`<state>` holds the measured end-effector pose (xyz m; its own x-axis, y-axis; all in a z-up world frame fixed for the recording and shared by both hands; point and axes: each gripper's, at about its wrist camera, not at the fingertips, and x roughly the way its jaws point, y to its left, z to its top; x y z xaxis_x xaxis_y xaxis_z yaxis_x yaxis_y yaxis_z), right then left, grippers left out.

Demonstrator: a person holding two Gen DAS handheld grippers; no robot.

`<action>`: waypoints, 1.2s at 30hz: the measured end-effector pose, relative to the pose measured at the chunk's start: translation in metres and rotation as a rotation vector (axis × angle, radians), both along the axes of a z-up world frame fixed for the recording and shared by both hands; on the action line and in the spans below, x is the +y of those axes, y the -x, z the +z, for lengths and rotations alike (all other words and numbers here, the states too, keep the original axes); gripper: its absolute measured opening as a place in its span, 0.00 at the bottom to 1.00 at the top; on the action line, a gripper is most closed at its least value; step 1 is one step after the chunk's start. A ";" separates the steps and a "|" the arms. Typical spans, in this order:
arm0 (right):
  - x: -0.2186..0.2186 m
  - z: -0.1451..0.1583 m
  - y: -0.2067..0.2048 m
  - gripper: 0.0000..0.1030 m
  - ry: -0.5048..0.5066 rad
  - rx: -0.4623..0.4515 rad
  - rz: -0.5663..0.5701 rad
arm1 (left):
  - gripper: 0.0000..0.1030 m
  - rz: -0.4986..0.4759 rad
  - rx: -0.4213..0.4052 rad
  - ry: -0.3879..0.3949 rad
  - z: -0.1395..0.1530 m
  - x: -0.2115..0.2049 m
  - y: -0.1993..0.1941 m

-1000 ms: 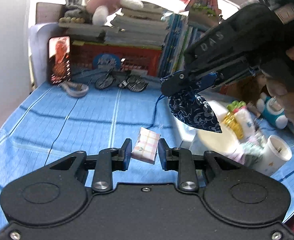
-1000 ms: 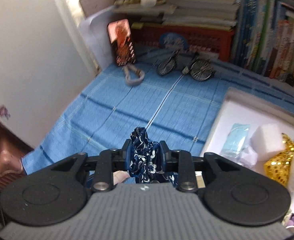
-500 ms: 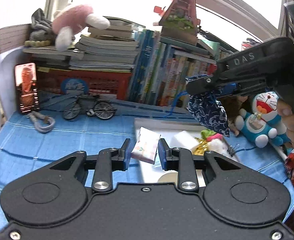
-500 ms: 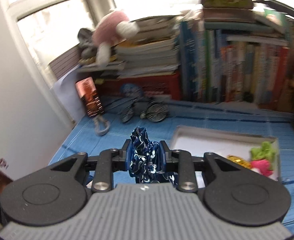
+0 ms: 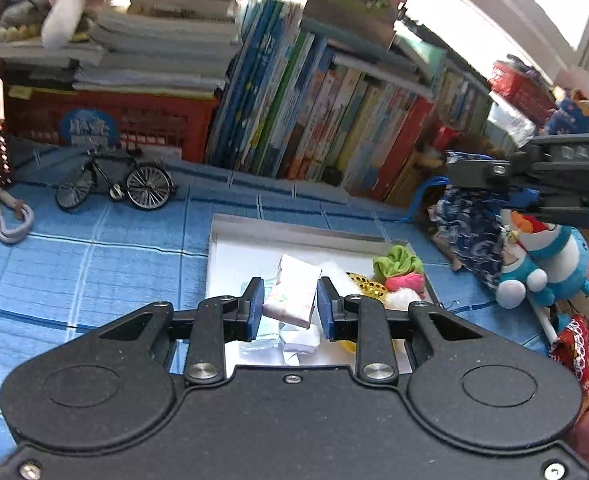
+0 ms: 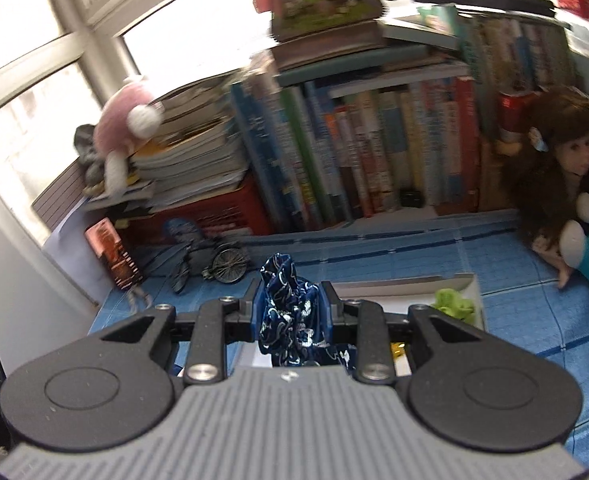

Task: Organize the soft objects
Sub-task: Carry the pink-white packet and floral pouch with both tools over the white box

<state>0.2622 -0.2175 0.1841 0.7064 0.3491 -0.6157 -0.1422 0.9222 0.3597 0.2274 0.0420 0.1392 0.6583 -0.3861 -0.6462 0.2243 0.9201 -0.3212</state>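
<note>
Packet (image 5: 293, 291): white, faint pastel print, squarish, tilted; clamped between left gripper (image 5: 290, 309) jaws, above tray.
Pouch (image 6: 290, 318): navy cloth, white pattern, crumpled, gathered top poking up; clamped in right gripper (image 6: 290, 312) jaws. In left view at 3 o'clock (image 5: 468, 232), hanging from that gripper, blue cord trailing.
Tray (image 5: 230, 226): white, shallow, mid-cloth; holds green scrunchie (image 5: 397, 263), pink puff, gold sequin piece, folded white paper, pale blue mask.
Surface: blue checked cloth (image 5: 94, 264).
10 o'clock: model bicycle (image 5: 114, 184), grey carabiner (image 5: 10, 222), red card upright.
12 o'clock: row of upright books (image 5: 334, 120), red crate (image 5: 114, 120) under a stack of flat books, pink plush on top, blurred.
3 o'clock: Doraemon plush (image 5: 546, 256) beside pouch; dark-haired doll (image 6: 554, 172) in right view.
Room: window behind books, white wall at 9 o'clock.
</note>
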 end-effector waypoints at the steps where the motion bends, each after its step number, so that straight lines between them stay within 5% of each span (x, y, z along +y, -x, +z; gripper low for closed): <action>1: -0.005 -0.003 -0.003 0.32 -0.005 0.004 -0.009 | 0.26 0.005 0.017 -0.002 -0.003 -0.004 -0.007; 19: -0.018 -0.085 -0.068 0.32 0.077 0.072 -0.044 | 0.26 0.066 0.216 -0.090 -0.068 -0.042 -0.099; 36: 0.014 -0.130 -0.111 0.32 0.226 0.105 0.055 | 0.26 0.054 0.255 -0.144 -0.094 -0.053 -0.143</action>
